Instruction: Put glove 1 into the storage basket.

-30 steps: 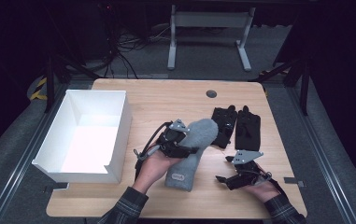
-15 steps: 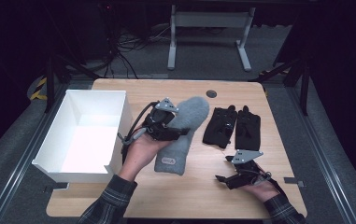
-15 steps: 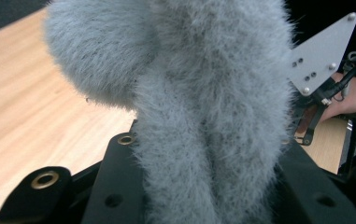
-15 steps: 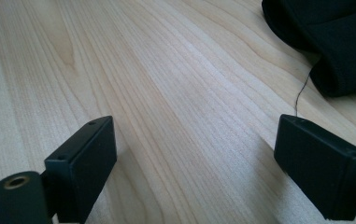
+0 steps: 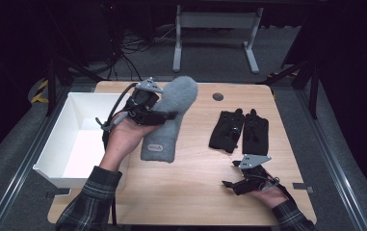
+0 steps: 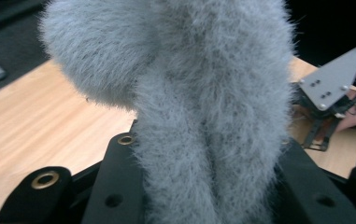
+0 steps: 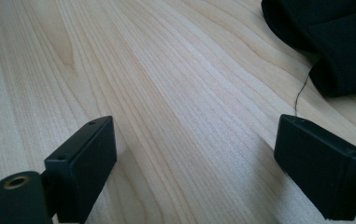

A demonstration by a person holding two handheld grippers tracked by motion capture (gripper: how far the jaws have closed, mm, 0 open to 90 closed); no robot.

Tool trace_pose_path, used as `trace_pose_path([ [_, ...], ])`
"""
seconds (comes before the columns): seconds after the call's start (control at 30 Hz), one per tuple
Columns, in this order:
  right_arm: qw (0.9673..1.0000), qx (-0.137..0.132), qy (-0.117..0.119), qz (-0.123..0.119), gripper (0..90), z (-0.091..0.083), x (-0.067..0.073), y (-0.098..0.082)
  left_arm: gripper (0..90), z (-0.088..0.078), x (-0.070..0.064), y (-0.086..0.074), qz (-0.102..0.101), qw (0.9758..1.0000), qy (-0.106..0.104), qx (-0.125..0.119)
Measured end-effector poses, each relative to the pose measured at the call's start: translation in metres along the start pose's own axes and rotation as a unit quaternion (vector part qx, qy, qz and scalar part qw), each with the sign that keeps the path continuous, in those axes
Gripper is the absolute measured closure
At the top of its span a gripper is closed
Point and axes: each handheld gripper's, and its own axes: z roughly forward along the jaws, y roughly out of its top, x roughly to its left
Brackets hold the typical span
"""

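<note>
Grey fuzzy mitten (image 5: 167, 118), clamped between the jaws of the left hand-held gripper (image 5: 164, 115), which grasps it around mid-length. Rounded fingertip end sticks up and away past the gripper, cuff end with a small label hangs down toward the worktop (image 5: 195, 192); can't tell if the cuff touches the wood. In the left gripper view the mitten (image 6: 199, 116) bulges out between both black jaws, fur pressed in on each side. The mitten sits over the left part of the worktop, just beside the white box (image 5: 70, 144), which stands at the worktop's left edge, open top. Person's left hand (image 5: 123, 139) holds that gripper, plaid sleeve below.

Pair of black gloves (image 5: 239, 131) lies flat on the right half, side by side, well apart from the mitten. Right hand-held gripper (image 5: 229, 184) rests low near the front right, near the gloves, jaws spread wide with nothing between; right gripper view shows bare wood between them and a black glove (image 7: 325, 42) edge at top right. Small dark round hole (image 5: 217, 96) near the far edge.
</note>
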Motion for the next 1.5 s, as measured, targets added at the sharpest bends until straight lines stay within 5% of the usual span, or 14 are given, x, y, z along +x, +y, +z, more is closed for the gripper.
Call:
trace_pose_path([
  [0.27, 1.0, 0.0, -0.001, 0.001, 13.4, 0.0, 0.0, 0.0, 66.0, -0.037, 0.026, -0.006, -0.014, 0.999, 0.042, 0.0],
  [0.67, 1.0, 0.0, -0.003, 0.002, 13.3, 0.0, 0.0, 0.0, 66.0, -0.072, 0.057, -0.029, -0.048, 0.9962, 0.072, -0.007],
  [1.3, 1.0, 0.0, -0.003, 0.002, 13.2, 0.0, 0.0, 0.0, 66.1, -0.1, 0.104, -0.078, -0.116, 0.9873, 0.109, 0.008],
  [1.5, 1.0, 0.001, -0.005, 0.003, 13.0, 0.0, 0.0, 0.0, 66.2, -0.092, 0.119, -0.1, -0.137, 0.983, 0.113, 0.044],
])
